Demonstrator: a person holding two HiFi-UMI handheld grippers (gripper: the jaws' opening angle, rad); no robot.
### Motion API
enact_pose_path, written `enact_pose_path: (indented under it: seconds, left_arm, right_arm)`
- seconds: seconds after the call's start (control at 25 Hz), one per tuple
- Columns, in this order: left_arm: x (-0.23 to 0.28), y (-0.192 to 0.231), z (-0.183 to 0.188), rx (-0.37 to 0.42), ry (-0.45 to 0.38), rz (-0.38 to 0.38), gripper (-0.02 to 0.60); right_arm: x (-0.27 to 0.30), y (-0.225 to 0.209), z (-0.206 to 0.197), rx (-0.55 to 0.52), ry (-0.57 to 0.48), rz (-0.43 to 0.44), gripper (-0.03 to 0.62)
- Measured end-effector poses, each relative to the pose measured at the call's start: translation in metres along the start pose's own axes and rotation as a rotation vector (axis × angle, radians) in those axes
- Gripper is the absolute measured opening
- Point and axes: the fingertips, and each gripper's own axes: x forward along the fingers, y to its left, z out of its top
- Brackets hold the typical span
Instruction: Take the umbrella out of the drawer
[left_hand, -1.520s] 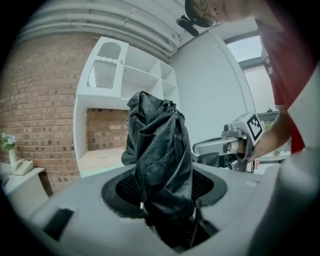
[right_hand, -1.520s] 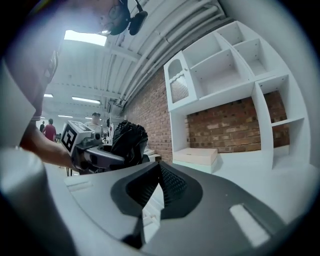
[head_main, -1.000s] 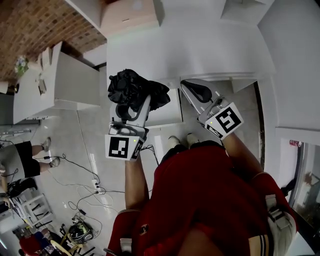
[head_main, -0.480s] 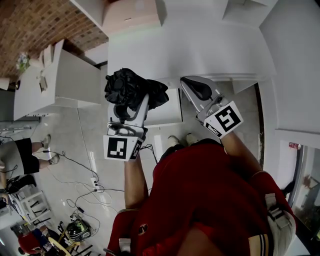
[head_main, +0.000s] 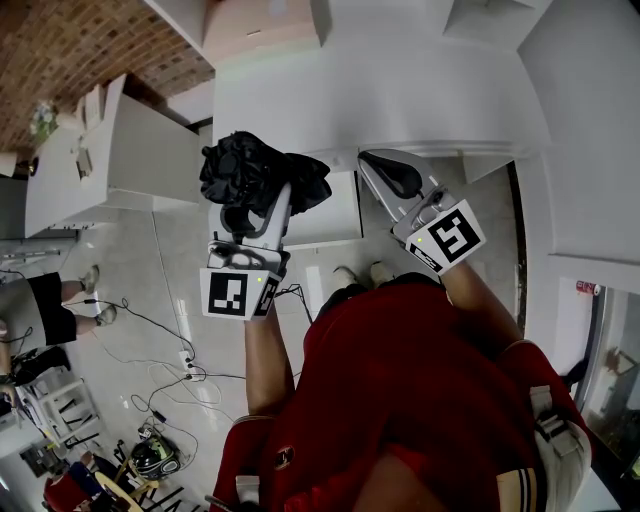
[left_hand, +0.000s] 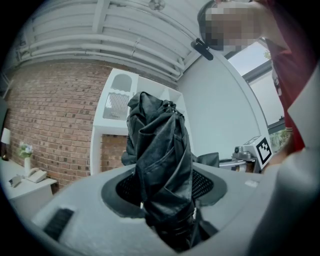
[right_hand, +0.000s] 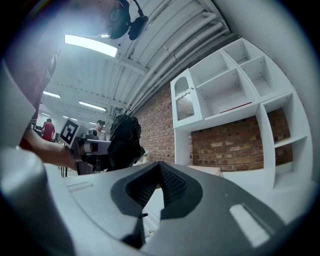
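Here, left gripper (left_hand: 167, 192) clamping black umbrella (left_hand: 160, 145), right gripper (right_hand: 160, 172) closed, empty

The left gripper (head_main: 258, 200) reaches out ahead of the body on the bare left forearm (head_main: 262, 350), its jaws clamped on a folded black umbrella (left_hand: 160, 150). The right gripper (head_main: 388, 172), beside it on the right forearm (head_main: 482, 300), points the same way, jaws pressed together with nothing between them.

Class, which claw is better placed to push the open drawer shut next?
Probably right: the right claw is empty, shut, and beside the open drawer; the left claw grips the folded umbrella.
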Motion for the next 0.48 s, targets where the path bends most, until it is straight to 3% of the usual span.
enact_pose_path:
  seconds: [0.48]
  left_arm:
    - [-0.0036,-0.0001,-0.0012,-0.002,0.008,-0.002,0.244]
  right_arm:
    - [-0.0014,0.0032,-0.0009,-0.003,0.013,0.006,0.011]
